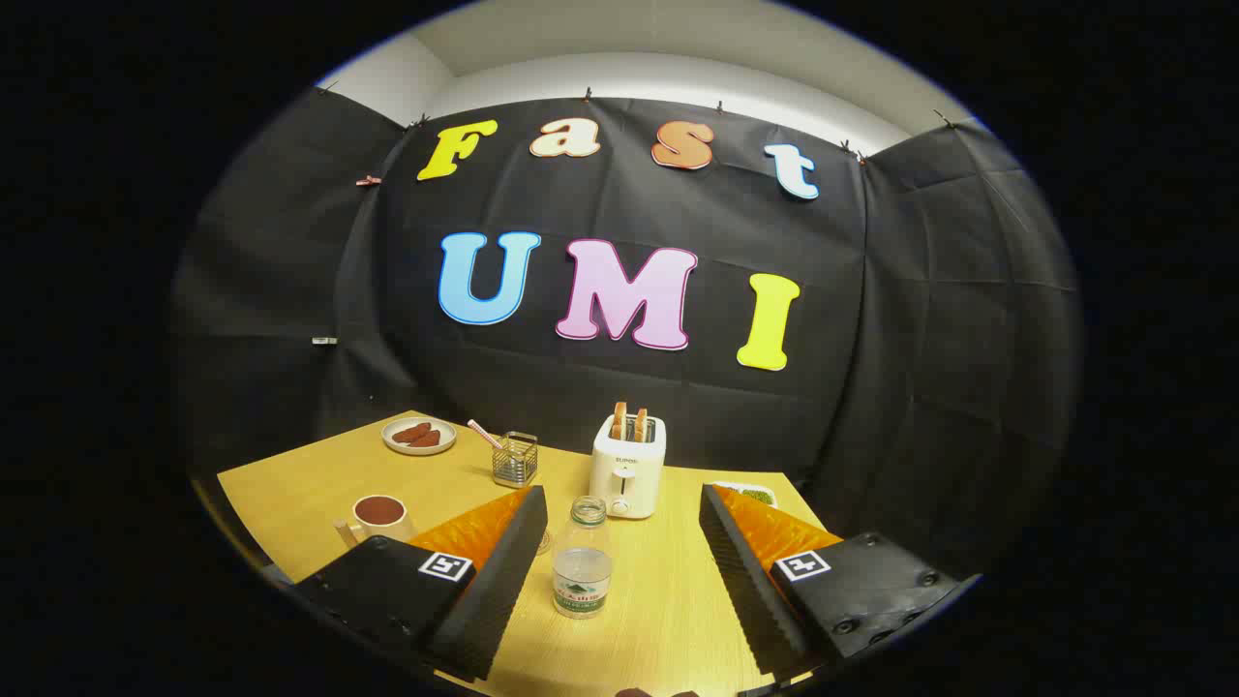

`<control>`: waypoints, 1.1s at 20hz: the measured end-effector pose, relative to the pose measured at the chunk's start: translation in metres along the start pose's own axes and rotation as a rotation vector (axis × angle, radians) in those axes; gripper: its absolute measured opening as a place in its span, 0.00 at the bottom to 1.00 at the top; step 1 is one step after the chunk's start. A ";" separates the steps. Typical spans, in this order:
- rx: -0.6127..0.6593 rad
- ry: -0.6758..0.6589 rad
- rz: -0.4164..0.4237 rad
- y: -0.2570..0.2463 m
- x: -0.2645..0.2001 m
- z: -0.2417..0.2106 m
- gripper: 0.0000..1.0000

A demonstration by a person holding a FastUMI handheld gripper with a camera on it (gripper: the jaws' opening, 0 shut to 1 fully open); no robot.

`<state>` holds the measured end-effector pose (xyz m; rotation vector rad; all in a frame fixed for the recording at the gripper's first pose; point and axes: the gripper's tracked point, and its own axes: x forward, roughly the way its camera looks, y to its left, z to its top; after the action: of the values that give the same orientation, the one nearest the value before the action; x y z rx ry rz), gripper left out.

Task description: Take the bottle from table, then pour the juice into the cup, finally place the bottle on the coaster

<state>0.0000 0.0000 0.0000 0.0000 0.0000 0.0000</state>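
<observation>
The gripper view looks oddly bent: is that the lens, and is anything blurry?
Gripper view: fisheye lens bows the table edges and wall; bottle between the open gripper fingers looks sharp, as does the toaster beyond; lighting is even, with soft shadows.

A bottle [582,571], cup [376,518], toaster [627,469], wire basket [515,459] and plate [418,437] are carried by the wooden table [310,484]; the plate is set farthest left.
</observation>
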 end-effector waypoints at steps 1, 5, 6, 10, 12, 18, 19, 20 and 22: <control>0.010 0.001 0.002 0.002 0.002 -0.001 0.97; 0.019 -0.004 0.003 0.004 0.005 0.000 0.97; 0.027 -0.009 0.005 0.005 0.004 0.002 0.97; 0.027 -0.010 0.019 0.010 0.003 0.000 0.97; 0.031 -0.007 0.021 0.011 0.002 -0.002 0.97; 0.012 -0.009 0.032 0.015 0.001 -0.002 0.97; 0.012 -0.009 0.032 0.015 0.001 -0.002 0.97; 0.013 -0.007 0.034 0.016 0.002 -0.003 0.97; 0.010 -0.004 0.038 0.018 0.003 -0.004 0.97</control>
<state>0.0029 0.0177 -0.0044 0.0104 -0.0037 0.0381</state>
